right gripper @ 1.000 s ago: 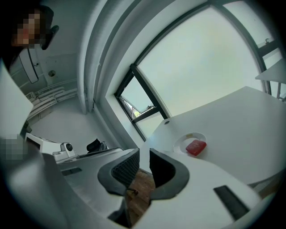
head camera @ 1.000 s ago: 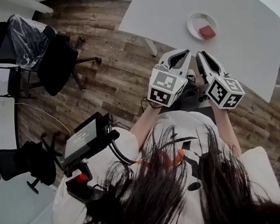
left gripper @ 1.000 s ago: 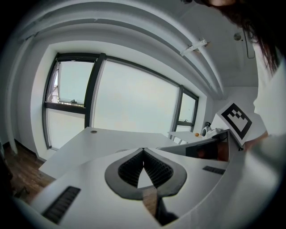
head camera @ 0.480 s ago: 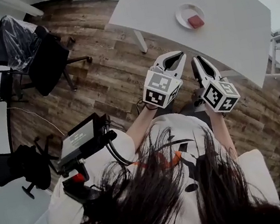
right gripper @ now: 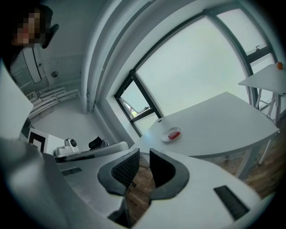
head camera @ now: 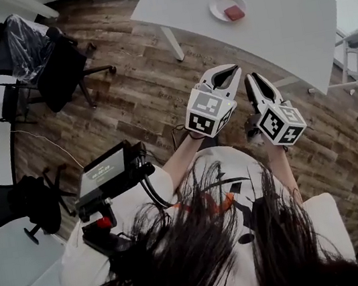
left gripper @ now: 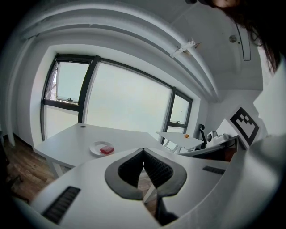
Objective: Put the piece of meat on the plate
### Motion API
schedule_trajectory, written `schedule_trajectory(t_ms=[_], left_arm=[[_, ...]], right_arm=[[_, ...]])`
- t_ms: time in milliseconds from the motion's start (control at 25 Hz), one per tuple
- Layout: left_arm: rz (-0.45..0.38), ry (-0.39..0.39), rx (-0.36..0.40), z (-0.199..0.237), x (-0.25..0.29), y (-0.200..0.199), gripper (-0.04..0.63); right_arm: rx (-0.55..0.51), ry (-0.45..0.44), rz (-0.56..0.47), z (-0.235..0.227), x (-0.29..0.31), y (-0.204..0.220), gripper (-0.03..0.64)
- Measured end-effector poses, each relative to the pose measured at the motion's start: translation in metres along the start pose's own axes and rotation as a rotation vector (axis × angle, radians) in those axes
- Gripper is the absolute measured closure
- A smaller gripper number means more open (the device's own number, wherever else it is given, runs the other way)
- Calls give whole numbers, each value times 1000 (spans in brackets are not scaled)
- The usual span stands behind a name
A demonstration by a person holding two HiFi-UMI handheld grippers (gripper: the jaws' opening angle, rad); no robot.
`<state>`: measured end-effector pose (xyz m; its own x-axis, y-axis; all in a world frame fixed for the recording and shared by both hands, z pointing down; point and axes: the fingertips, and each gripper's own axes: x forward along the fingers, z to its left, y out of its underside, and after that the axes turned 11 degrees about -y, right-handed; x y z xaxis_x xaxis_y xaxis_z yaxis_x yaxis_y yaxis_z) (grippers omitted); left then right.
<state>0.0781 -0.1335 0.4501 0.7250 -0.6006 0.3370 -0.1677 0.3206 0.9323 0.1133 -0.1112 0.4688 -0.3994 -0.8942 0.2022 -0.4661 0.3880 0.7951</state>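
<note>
The piece of meat [head camera: 234, 12] lies on the plate [head camera: 217, 7] on the tabletop [head camera: 274, 21]. The left gripper [head camera: 235, 72] and right gripper [head camera: 252, 79] (both over the floor [head camera: 139, 105]) are well apart from it, jaws pressed together, empty.

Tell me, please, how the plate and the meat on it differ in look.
The plate is white and round; the meat is red and roughly square. The plate is the larger; the meat covers only part of it, off-centre. The plate rests on the table; the meat rests on the plate. Both lie flat.
</note>
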Motion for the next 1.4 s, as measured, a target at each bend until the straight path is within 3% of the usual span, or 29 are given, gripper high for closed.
schedule_trajectory(t_ms=[200,680,920,1400], left_arm=[[-8,-24,7,-58,-27,19,591],[-1,-130,-12,-145,-112,71,590],[8,-170,-18,-147,-151,83,591],[-6,-160,-9,-142,-232,100,591]], right_arm=[[-2,-4,-4,-8,-67,10,538],[1,-90,29,18,-174,60,538],[9,-127,49,47,-186,84,538],[-18,-118,7,109,-196,107,538]])
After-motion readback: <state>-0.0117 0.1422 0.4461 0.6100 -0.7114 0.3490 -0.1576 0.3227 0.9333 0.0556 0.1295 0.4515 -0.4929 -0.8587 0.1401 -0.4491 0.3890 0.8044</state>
